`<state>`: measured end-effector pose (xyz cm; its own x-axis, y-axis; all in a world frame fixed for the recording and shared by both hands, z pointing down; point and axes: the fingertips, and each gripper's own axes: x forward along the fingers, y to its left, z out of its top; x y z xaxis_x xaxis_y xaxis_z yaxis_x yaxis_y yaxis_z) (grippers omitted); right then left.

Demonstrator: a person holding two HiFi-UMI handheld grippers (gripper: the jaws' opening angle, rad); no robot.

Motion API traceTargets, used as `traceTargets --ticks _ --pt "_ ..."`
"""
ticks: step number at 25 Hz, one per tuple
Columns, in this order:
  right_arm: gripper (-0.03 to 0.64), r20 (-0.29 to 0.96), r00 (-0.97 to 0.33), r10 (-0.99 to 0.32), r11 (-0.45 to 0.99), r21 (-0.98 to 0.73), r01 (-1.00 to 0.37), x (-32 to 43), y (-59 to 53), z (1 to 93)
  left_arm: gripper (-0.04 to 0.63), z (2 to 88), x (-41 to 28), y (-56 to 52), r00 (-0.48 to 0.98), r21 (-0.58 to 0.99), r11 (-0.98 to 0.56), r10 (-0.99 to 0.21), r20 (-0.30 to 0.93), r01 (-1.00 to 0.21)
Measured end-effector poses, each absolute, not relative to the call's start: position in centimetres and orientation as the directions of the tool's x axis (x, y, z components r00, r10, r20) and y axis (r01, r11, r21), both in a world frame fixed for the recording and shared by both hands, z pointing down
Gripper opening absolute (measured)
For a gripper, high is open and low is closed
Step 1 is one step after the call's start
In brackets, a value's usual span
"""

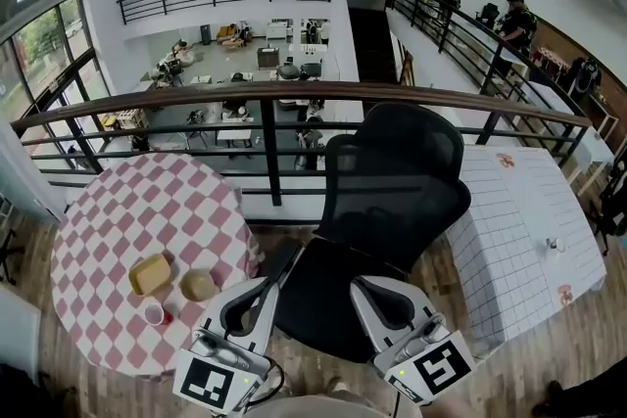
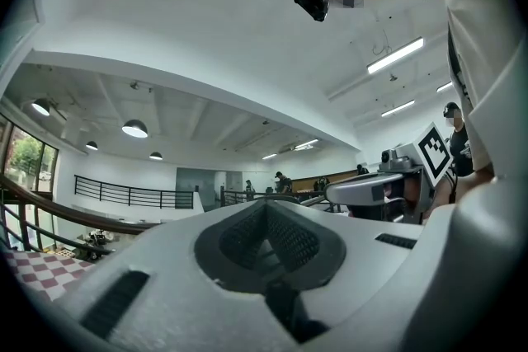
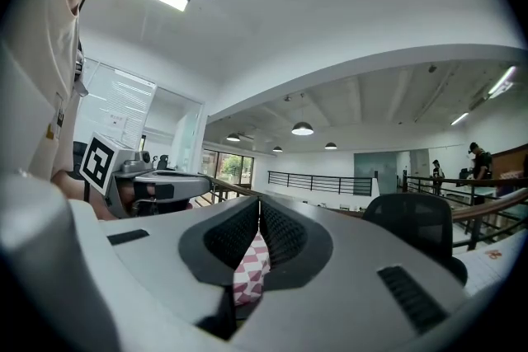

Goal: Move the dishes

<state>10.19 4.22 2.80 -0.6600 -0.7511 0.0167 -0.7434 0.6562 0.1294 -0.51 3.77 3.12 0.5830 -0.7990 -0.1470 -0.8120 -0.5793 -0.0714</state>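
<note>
One yellow tray, one tan bowl at its 3 o'clock and one small cup at its 6 o'clock sit on the checked round table, at 8 o'clock in the head view. At 6 o'clock, before the black chair, the left gripper and right gripper each have jaws pressed together, holding nothing.

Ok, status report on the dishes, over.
Left hand-held gripper and right hand-held gripper shut, empty. Yellow dish, bowl, cup on checkered table, untouched. Office chair stands close ahead.
</note>
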Motion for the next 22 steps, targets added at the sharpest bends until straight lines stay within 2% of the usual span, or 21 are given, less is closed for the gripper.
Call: traceTargets --ticks 22 --pt "0.023 0.03 -0.676 -0.737 0.672 0.139 -0.727 9.8 5.7 3.3 0.014 3.3 -0.9 5.7 0.567 -0.042 -0.567 -0.814 -0.125 -0.823"
